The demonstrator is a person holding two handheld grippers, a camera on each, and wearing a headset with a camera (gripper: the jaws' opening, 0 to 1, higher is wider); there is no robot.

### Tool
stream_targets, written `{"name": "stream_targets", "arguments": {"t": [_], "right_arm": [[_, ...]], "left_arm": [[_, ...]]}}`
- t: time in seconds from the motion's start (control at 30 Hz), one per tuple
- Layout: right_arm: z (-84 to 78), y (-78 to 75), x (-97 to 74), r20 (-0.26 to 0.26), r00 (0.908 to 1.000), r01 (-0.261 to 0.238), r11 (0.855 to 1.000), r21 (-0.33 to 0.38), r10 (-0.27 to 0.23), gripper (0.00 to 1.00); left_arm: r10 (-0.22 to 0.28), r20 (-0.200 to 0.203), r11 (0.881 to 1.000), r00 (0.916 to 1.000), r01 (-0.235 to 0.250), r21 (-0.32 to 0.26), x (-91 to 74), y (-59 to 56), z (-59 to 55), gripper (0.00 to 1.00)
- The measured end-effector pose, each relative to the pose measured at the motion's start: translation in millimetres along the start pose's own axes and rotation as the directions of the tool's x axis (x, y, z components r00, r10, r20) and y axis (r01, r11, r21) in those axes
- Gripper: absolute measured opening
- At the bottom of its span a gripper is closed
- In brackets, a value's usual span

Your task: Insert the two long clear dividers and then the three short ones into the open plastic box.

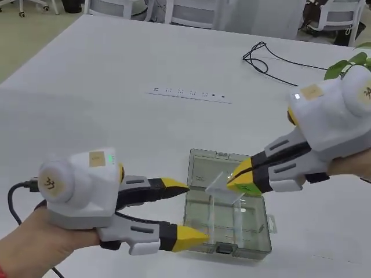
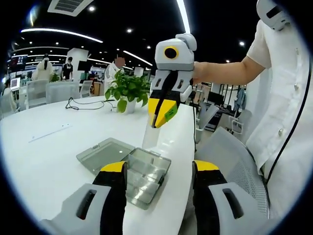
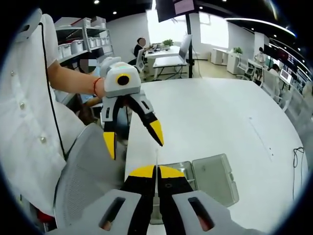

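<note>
The open clear plastic box (image 1: 255,246) lies near the table's front edge with its lid (image 1: 203,165) folded flat behind it. Two clear dividers (image 1: 212,220) stand upright inside it. My right gripper (image 1: 239,180) hovers over the box, shut on a clear divider (image 1: 219,186) that it holds above the tray. From the left gripper view that divider (image 2: 150,138) hangs below the right gripper (image 2: 157,120), over the box (image 2: 146,178). My left gripper (image 1: 188,211) is open at the box's left side, holding nothing. The right gripper view shows it (image 3: 134,146) open, facing the camera.
A white power strip (image 1: 188,94) lies mid-table and a black cable (image 1: 264,58) loops at the far right. A potted plant (image 1: 349,63) stands at the right edge. Chairs line the far side. White table (image 1: 87,116) spreads left and behind.
</note>
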State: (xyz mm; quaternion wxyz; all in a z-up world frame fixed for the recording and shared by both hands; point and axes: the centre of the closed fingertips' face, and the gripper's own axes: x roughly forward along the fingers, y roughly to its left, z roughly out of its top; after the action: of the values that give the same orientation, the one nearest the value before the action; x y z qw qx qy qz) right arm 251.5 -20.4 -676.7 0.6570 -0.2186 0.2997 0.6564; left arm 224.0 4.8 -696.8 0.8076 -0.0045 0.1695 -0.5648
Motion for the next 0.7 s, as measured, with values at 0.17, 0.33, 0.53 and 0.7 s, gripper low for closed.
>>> {"name": "stream_targets", "arguments": {"t": [0.17,0.33,0.53,0.7], "right_arm": [[-5.5,-7.1,11.9,-0.004,0.9999,0.009,1.000,0.005,-0.009,0.03],[-11.8,-12.9,25.0,-0.010,0.9999,0.014,1.000,0.017,-0.014,0.03],[-24.0,-18.9,40.7,-0.024,0.9997,0.009,1.000,0.010,-0.009,0.03],[-31.5,-22.8,49.4,-0.031,0.9995,0.008,1.000,-0.006,-0.009,0.03]], "left_arm": [[0.029,-0.036,0.999,0.9990,-0.028,0.016,-1.9,8.6,-9.8,0.64],[0.047,-0.061,0.999,0.9970,-0.047,0.014,-4.1,16.0,-19.6,0.75],[0.068,-0.083,0.998,0.9942,-0.068,0.007,-6.1,21.5,-27.2,0.88],[0.074,-0.099,0.997,0.9923,-0.074,0.005,-6.4,23.5,-32.9,0.93]]}}
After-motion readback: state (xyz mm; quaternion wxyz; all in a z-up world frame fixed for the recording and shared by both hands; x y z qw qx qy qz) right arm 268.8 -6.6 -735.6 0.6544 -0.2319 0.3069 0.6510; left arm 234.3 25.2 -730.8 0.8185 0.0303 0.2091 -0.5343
